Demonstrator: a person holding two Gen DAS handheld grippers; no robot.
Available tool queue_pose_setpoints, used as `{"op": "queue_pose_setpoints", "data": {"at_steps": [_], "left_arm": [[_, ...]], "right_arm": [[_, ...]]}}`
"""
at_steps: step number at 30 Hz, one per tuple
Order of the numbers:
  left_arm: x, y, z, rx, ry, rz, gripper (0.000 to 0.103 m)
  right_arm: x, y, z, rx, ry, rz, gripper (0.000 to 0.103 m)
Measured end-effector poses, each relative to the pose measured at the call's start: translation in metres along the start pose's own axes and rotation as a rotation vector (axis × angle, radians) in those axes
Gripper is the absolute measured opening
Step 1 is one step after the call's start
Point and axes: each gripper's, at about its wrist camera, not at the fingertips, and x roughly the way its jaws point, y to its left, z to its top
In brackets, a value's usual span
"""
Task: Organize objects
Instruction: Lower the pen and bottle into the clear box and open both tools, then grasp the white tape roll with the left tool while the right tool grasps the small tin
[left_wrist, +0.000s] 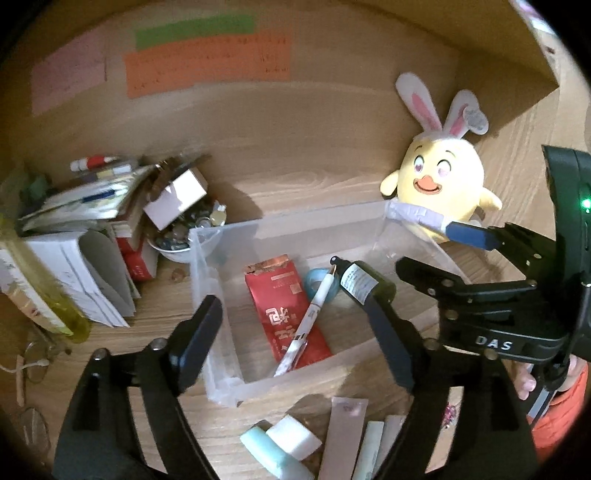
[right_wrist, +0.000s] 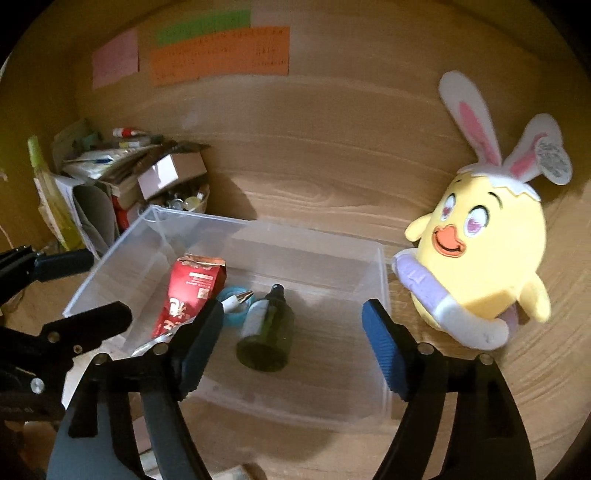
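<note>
A clear plastic bin (left_wrist: 221, 236) (right_wrist: 380, 280) stands on the wooden desk. In it lie a red packet (left_wrist: 284, 314) (right_wrist: 188, 295), a white pen (left_wrist: 306, 321) (right_wrist: 232, 301), a blue tape ring (left_wrist: 314, 280) (right_wrist: 231, 317) and a dark green bottle (left_wrist: 364, 282) (right_wrist: 267, 332). My left gripper (left_wrist: 295, 339) is open and empty above the bin's near side. My right gripper (right_wrist: 291, 347) is open and empty above the bin, over the bottle. Its body shows in the left wrist view (left_wrist: 491, 317).
A yellow plush chick with rabbit ears (left_wrist: 443, 184) (right_wrist: 487, 258) sits right of the bin. A cluttered pile of papers, boxes and a bowl (left_wrist: 122, 221) (right_wrist: 122, 184) stands at the left. Small tubes and sachets (left_wrist: 325, 439) lie in front of the bin. Glasses (left_wrist: 33, 365) lie at the far left.
</note>
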Motion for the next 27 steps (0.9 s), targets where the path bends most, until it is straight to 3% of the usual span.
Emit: {"op": "queue_pose_setpoints", "data": {"at_steps": [7,14,27], "left_arm": [[-0.029,0.001,-0.011,0.002,-0.044,0.022,0.094],[-0.047,0.005,-0.028,0.006,-0.051,0.040,0.095],[-0.038,0.017,-0.070,-0.016,0.039,0.055,0.095]], "right_arm": [[-0.037,-0.002,-0.013,-0.004,-0.057,-0.003,0.082],[-0.064,-0.006,-0.030,0.002,-0.089,-0.005,0.082],[-0.071,-0.001,-0.074,0.000,-0.039,-0.019,0.083]]}}
